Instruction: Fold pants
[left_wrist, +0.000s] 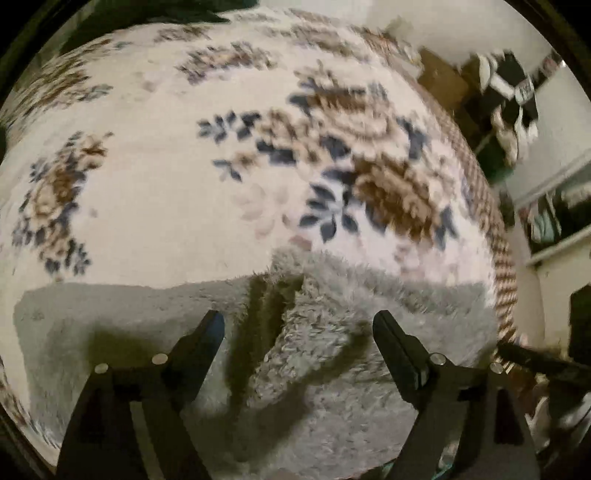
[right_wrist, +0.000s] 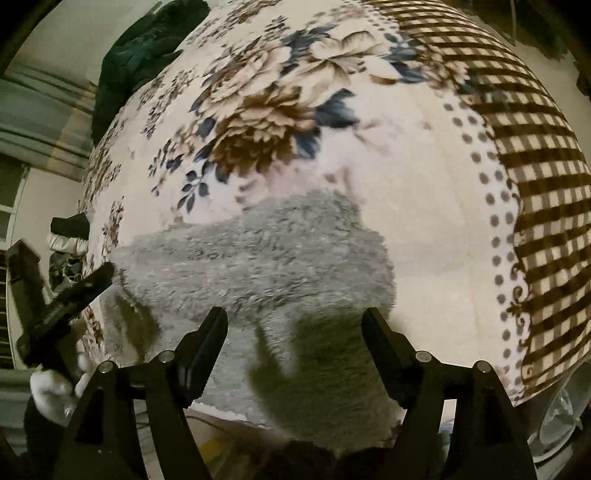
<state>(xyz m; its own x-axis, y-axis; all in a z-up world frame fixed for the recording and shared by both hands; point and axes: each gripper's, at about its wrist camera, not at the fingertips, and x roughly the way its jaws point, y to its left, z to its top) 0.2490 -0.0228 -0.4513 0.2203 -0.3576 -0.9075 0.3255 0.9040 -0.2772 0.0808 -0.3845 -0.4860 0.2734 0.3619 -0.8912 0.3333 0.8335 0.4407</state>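
The pants (left_wrist: 325, 332) are grey and fluffy, lying on a floral blanket (left_wrist: 166, 184) near its front edge. In the left wrist view a fold ridge runs down their middle. My left gripper (left_wrist: 298, 325) is open and empty, hovering just above the pants. In the right wrist view the pants (right_wrist: 258, 266) lie in a compact grey shape. My right gripper (right_wrist: 294, 323) is open and empty above their near edge. The left gripper also shows in the right wrist view (right_wrist: 74, 291) at the pants' left end.
The blanket (right_wrist: 406, 184) has a brown checked border (right_wrist: 535, 184) on the right. A dark green cloth (right_wrist: 140, 59) lies at the far left of the bed. Shelves with clutter (left_wrist: 517, 110) stand beyond the bed's right side.
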